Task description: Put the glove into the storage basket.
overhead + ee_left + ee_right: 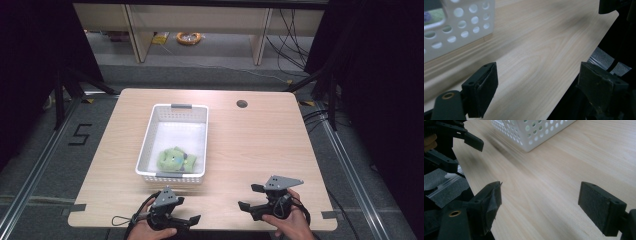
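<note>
A white perforated basket (145, 145) stands on the wooden table (250, 145), left of its middle. Inside it, near the front wall, lies a green plush toy (175, 159). My left gripper (187, 210) hovers at the table's front edge just below the basket, jaws pointing right, open and empty. My right gripper (248, 196) is held at the front right, jaws pointing left toward the other one, open with nothing between them. In the left gripper view the pads of the left gripper (539, 85) stand wide over bare wood. The right gripper (541, 205) is the same in its own view.
The basket's corner (536, 132) is close ahead in the right gripper view, with the left gripper (461, 152) at the upper left. A round cable hole (242, 104) lies at the table's back. Dark curtains and shelving surround the table.
</note>
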